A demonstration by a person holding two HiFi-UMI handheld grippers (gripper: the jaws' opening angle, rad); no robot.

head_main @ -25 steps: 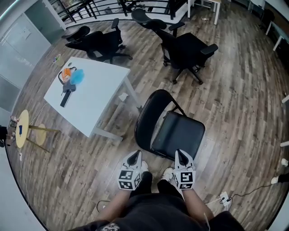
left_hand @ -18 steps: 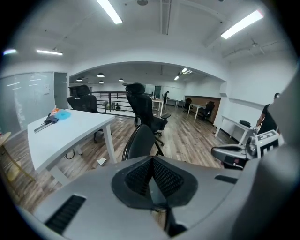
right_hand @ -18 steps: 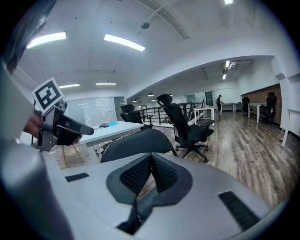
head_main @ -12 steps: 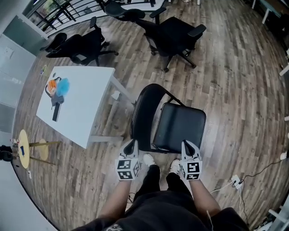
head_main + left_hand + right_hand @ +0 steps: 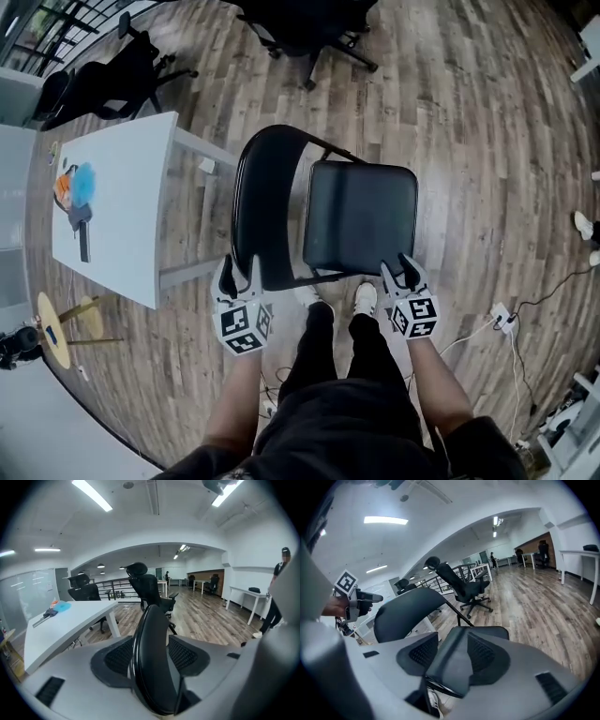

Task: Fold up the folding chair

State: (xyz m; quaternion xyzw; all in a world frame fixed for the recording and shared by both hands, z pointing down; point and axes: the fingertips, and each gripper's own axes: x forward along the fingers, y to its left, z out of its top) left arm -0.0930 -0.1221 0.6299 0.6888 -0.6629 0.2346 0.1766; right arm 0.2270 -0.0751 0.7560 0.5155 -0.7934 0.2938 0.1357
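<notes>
Our left gripper (image 5: 236,268) fingers are opening, released, astride the folding chair's (image 5: 361,216) backrest (image 5: 152,658); our right gripper (image 5: 403,266) fingers are opening around its seat corner (image 5: 450,667). The chair stands unfolded on the floor (image 5: 487,141) beside a white bench (image 5: 122,216).

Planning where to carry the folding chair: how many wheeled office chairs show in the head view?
3. Nearer office chair and farther office chair stand top left, beyond the white table; third office chair is cut by the top edge. Others may be hidden.

Wood-plank floor (image 5: 487,141), a white table (image 5: 122,187) at left, black office chairs (image 5: 103,75) beyond it.
</notes>
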